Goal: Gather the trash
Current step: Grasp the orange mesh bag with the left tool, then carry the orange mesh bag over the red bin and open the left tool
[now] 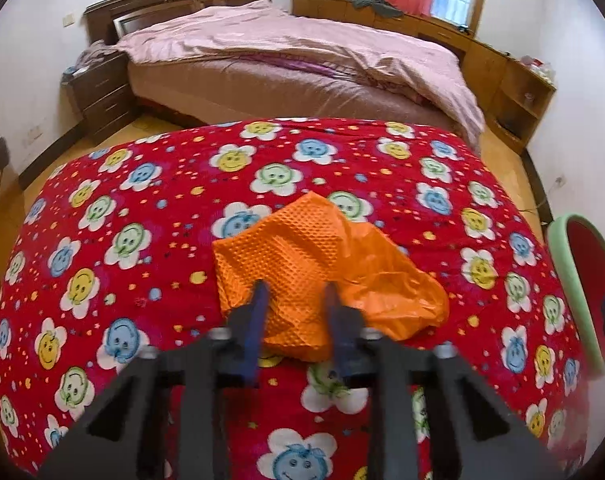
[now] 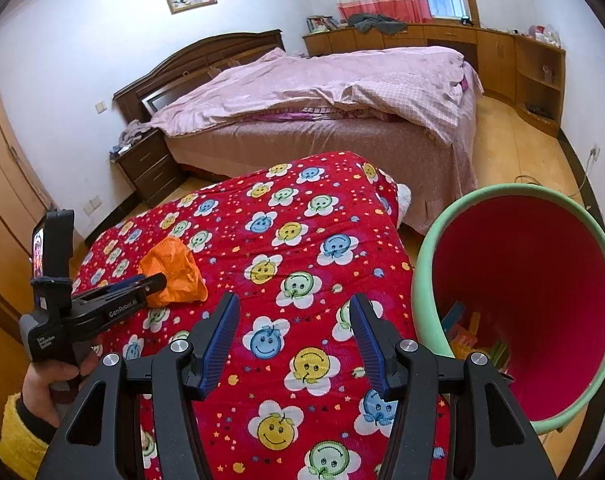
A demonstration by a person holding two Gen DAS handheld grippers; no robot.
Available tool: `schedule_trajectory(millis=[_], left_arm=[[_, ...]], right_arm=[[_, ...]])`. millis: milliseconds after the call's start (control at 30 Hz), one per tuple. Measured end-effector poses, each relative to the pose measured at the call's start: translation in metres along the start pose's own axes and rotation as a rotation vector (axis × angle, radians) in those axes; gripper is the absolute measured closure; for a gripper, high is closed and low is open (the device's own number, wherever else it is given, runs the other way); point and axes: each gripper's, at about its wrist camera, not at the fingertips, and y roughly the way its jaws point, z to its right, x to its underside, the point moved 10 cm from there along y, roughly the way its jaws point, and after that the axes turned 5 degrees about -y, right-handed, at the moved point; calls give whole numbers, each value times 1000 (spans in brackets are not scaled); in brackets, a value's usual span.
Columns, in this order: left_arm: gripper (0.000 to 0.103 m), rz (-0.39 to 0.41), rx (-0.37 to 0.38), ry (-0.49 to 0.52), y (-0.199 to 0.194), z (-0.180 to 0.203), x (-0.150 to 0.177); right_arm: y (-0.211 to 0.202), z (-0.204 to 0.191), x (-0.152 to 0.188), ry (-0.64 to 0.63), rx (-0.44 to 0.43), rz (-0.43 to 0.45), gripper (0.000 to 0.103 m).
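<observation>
- The trash here is a crumpled orange wrapper (image 1: pixel 326 276) — some thin plastic or foil-ish sheet with a dimpled texture — lying on the red smiley-flower blanket (image 1: pixel 142 208), roughly mid-blanket and well apart from the bin.
- My left gripper (image 1: pixel 296 296) is right on its near edge, fingers a little apart with the wrapper's near fold between them. From the right wrist view the tips look buried in the crumple, but I can't tell if they're actually pinching yet, so I'd call them not closed.
- My right gripper (image 2: pixel 294 340) hangs over bare blanket, jaws wide apart, holding nothing.
- The bin (image 2: pixel 430 264) — green rim, red inside — is tipped toward me off the blanket's right side, with some colourful scraps already lying in it.
- Handling guess: super light, floppy, probably a bit slick. It'll collapse rather than resist, so no real squeeze force needed.
- Best grab is a bunched ridge or thick fold, not a single flat layer — a lone layer could slide out or tear.
- The soft blanket gives underneath, so pressing down risks pinching fabric too.
</observation>
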Motion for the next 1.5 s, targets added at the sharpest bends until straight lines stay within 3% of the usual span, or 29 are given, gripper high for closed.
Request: schedule_trajectory(millis=[67, 167, 533, 767, 1133, 1500], left_arm=[[98, 3, 32, -3, -4, 3, 0], [101, 17, 68, -3, -16, 9, -1], [101, 120, 211, 8, -89, 54, -14], [101, 137, 288, 42, -117, 99, -5], [101, 104, 382, 121, -126, 175, 24], [101, 66, 437, 196, -111, 246, 42]], right_arm=[[-2, 1, 0, 7, 0, 2, 45], [-8, 2, 1, 15, -1, 11, 45], [-39, 13, 3, 51, 11, 60, 45], [-61, 33, 9, 90, 43, 84, 45], [-105, 91, 25, 162, 144, 129, 45], [-120, 154, 47, 240, 231, 133, 45]])
